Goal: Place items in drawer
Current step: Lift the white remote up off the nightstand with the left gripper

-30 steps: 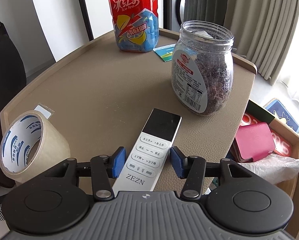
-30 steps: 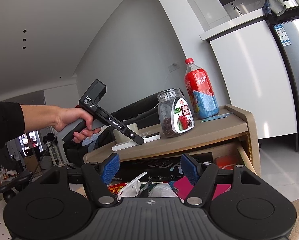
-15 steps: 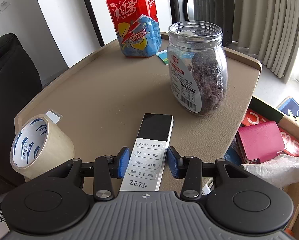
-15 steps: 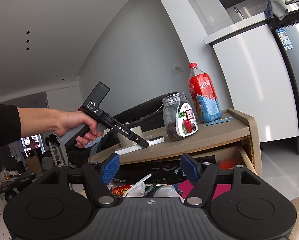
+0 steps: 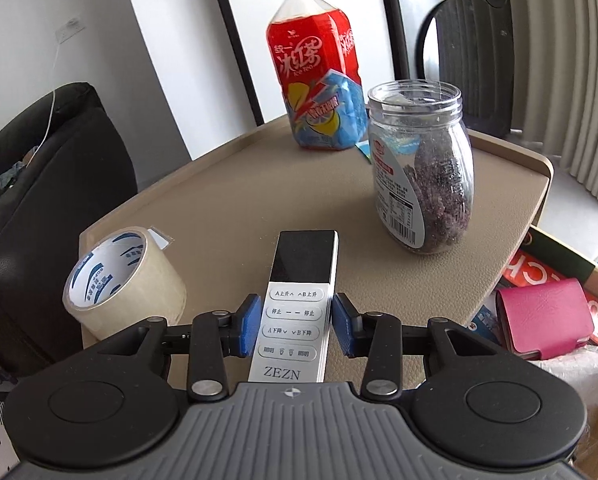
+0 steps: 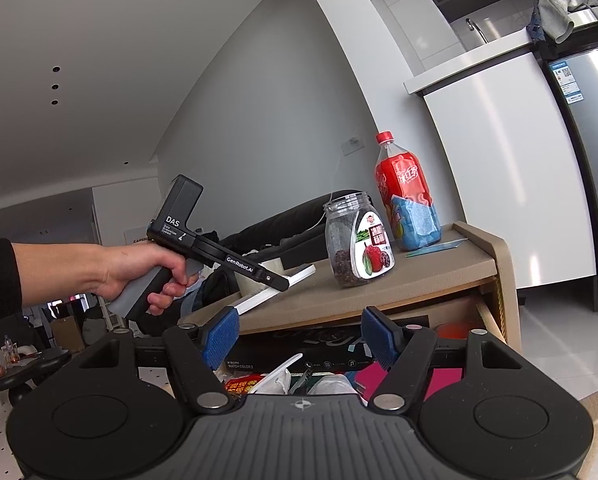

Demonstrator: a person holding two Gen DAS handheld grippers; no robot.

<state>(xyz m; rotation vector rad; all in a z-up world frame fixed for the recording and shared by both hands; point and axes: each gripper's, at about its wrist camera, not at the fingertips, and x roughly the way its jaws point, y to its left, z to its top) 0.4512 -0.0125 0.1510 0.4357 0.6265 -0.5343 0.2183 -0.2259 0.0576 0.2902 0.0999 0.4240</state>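
1. The left tool (image 5: 295, 328) is gripping a white ZEZN remote (image 5: 299, 308), its blue pads (image 5: 247, 326) pressing the button section from both sides.
2. In the right wrist view the remote (image 6: 277, 288) is sitting tilted, its far end raised above the beige tabletop (image 5: 283, 200); a hand (image 6: 139, 276) is holding the left tool's handle.
3. A roll of tape (image 5: 123, 280) is sitting near the tabletop's left edge, beside the remote.
4. A clear jar (image 5: 423, 168) and a red iced-tea bottle (image 5: 315, 76) are standing upright farther back.
5. The right tool (image 6: 299, 336) is hanging with its jaws wide and holding nothing, above the open drawer (image 6: 491, 316).
6. A pink wallet (image 5: 547, 320) is lying in the drawer among other items.
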